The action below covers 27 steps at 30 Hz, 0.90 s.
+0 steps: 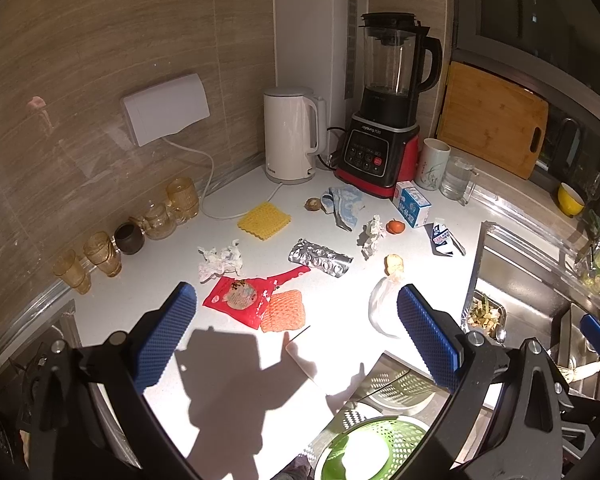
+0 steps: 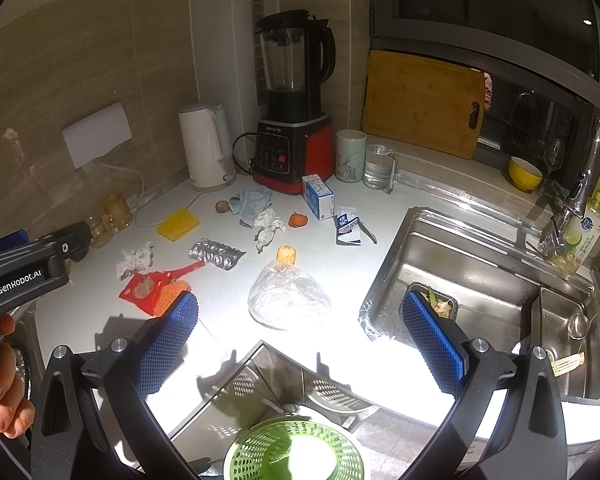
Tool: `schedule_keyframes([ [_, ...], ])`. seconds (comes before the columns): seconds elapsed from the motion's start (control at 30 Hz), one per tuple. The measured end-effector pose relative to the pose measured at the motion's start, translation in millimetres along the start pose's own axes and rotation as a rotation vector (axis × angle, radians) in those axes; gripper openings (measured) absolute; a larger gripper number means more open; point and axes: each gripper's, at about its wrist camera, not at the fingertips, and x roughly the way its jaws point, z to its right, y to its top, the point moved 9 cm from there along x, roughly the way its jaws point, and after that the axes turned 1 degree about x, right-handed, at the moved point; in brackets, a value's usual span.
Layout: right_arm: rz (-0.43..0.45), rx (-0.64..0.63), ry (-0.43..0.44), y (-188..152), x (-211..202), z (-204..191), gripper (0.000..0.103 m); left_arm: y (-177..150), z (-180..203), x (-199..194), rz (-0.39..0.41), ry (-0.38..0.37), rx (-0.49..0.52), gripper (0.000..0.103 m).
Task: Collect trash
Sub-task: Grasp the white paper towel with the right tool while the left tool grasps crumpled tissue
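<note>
Both claws are held above the near edge of the white worktop (image 2: 356,272), each with jaws spread wide and nothing between them. The left claw (image 1: 296,336) sits over the near-left part of the surface; the right claw (image 2: 300,344) sits over the corner cut-out beside the sink (image 2: 480,264). A hand (image 2: 4,384) grips the left unit at the frame edge of the right wrist view.

Trash is scattered across the worktop:
- A red snack wrapper (image 1: 244,294) lies nearest the left claw, touching an orange mesh pad (image 1: 283,311).
- A crumpled white tissue (image 1: 220,260) lies just behind the wrapper.
- A silver blister pack (image 1: 320,258) lies near the centre.
- A second crumpled tissue (image 1: 372,234) lies beside a small orange fruit (image 1: 395,227).
- A clear plastic bag (image 2: 288,296) lies near the front, with a piece of bread (image 2: 286,255) just behind it.
- An opened small carton (image 2: 348,226) lies flat toward the sink; a blue-and-white box (image 2: 319,196) stands in front of the blender (image 2: 296,112).
- A blue cloth (image 2: 252,204) and a brown round item (image 2: 221,207) lie near the kettle (image 2: 206,146); a yellow sponge (image 2: 178,225) lies to their left.

A green perforated basket (image 2: 296,452) sits below the worktop edge, under both claws. A container of food scraps (image 2: 440,304) rests in the sink.
</note>
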Motion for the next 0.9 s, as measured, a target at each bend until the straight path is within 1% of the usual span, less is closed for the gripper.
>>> schedule_keyframes([
  [0.1, -0.002, 0.000, 0.006, -0.9, 1.8, 0.1, 0.101, 0.7, -0.3, 0.8, 0.007, -0.001, 0.005, 0.096],
  [0.17, -0.004, -0.001, 0.026, 0.1, 6.1, -5.1, 0.101, 0.8, -3.3, 3.3, 0.022, -0.012, 0.017, 0.096],
  [0.3, -0.017, -0.045, 0.110, -13.2, 22.4, -22.7, 0.101, 4.6, -17.1, 18.7, 0.051, -0.042, 0.029, 0.096],
  [0.4, -0.041, -0.100, 0.155, -27.9, 42.9, -43.9, 0.101, 4.7, -36.8, 35.1, 0.081, -0.042, 0.035, 0.096],
  [0.47, -0.065, -0.125, 0.200, -41.3, 61.1, -59.1, 0.101, 3.0, -49.9, 48.0, 0.083, -0.038, 0.043, 0.096],
  [0.57, -0.124, -0.152, 0.260, -58.9, 88.8, -81.4, 0.101, -6.0, -72.1, 73.3, 0.062, -0.046, 0.039, 0.096],
  [0.67, -0.179, -0.212, 0.305, -82.5, 122.8, -109.1, 0.101, -20.1, -88.5, 98.8, 0.028, -0.080, 0.061, 0.096],
  [0.73, -0.198, -0.253, 0.321, -93.5, 139.5, -122.1, 0.101, -31.2, -97.4, 114.3, 0.013, -0.086, 0.099, 0.096],
  [0.8, -0.226, -0.311, 0.320, -106.2, 160.1, -136.1, 0.101, -41.7, -103.4, 129.2, -0.011, -0.096, 0.137, 0.096],
  [0.87, -0.239, -0.349, 0.322, -114.6, 172.7, -143.0, 0.099, -50.2, -106.6, 139.6, -0.035, -0.117, 0.159, 0.096],
  [0.9, -0.252, -0.377, 0.316, -120.0, 181.7, -148.0, 0.096, -54.6, -108.6, 145.2, -0.049, -0.137, 0.165, 0.096],
])
